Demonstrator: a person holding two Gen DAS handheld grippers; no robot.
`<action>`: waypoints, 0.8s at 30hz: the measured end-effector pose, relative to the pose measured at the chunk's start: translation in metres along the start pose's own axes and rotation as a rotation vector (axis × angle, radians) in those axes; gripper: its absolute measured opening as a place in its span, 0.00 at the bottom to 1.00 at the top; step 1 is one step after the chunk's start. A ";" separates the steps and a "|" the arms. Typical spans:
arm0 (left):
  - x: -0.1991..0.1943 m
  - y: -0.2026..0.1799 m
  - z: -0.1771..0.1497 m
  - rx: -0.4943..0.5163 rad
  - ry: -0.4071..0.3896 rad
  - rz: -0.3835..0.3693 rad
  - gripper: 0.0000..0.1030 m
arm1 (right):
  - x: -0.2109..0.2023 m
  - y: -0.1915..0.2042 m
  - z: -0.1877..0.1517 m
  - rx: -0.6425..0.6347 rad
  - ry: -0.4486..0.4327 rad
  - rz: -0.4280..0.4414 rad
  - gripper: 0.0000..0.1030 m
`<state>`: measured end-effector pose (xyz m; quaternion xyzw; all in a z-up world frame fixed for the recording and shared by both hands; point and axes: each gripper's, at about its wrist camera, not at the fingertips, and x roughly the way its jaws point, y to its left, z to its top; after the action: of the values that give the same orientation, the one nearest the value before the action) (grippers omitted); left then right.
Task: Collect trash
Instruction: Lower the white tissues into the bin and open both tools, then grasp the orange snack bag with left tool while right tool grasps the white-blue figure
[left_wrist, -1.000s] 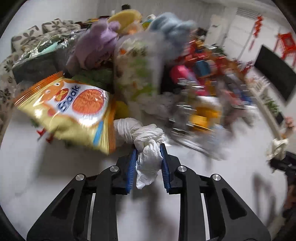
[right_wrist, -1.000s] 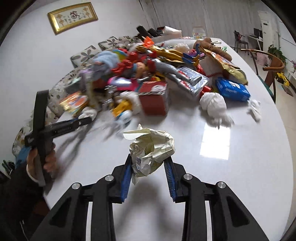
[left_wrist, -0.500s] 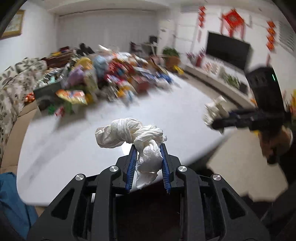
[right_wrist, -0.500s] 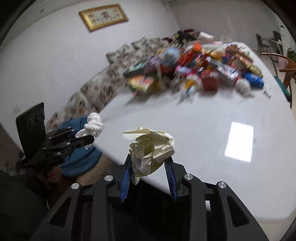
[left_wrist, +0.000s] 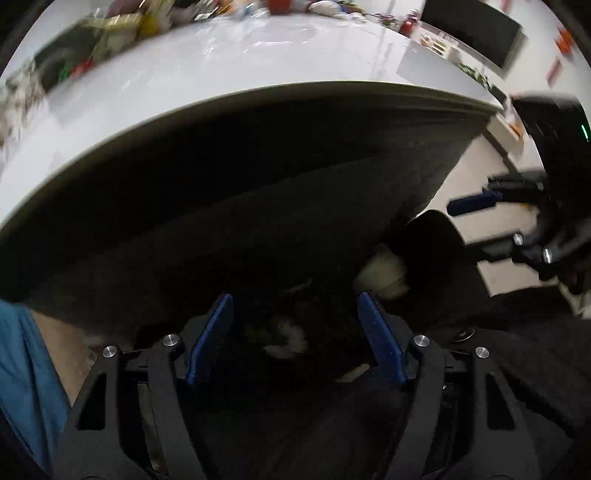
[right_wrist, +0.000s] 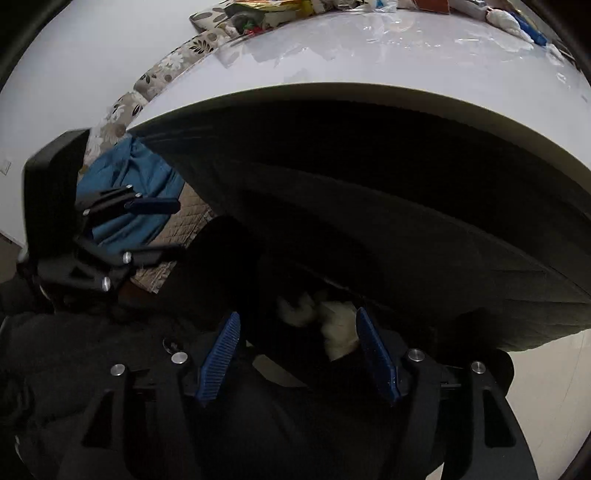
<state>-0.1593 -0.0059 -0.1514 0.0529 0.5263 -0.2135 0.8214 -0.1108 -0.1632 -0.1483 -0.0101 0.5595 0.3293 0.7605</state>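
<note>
A: Where am I with the trash?

B: Both loads are out. The left hand-held gripper (left_wrist: 295, 332) has just been opening; its blue pads stand apart with nothing pressed between them, and the white tissue wad (left_wrist: 286, 338) shows as a pale blur below in a dark space under the edge of the surface (left_wrist: 258, 70). The right hand-held gripper (right_wrist: 297, 345) has just been opening too, pads apart, with the crumpled paper (right_wrist: 340, 325) loose beneath it.

A: How do I finish the drop well?

B: I'd hold both pointed down over that dark space until the pieces clear the pads, then lift straight away. I can't make out a bin's rim.

A: Anything one camera catches alone?

B: My right view shows a blue cloth (right_wrist: 125, 192) on the flowered sofa (right_wrist: 166, 66); my left view shows pale floor (left_wrist: 476, 155) and a dark screen (left_wrist: 471, 31) on the wall.
</note>
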 end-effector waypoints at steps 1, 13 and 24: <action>-0.006 0.003 0.002 -0.018 -0.016 -0.006 0.67 | -0.011 0.004 0.002 -0.023 -0.024 0.012 0.63; -0.100 0.052 0.132 -0.120 -0.444 0.254 0.87 | -0.085 -0.015 0.170 -0.098 -0.361 -0.132 0.77; -0.063 0.121 0.184 -0.310 -0.398 0.279 0.87 | 0.021 -0.085 0.336 0.170 -0.276 -0.227 0.70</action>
<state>0.0227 0.0641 -0.0314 -0.0445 0.3688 -0.0217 0.9282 0.2199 -0.0904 -0.0709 0.0362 0.4712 0.1911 0.8603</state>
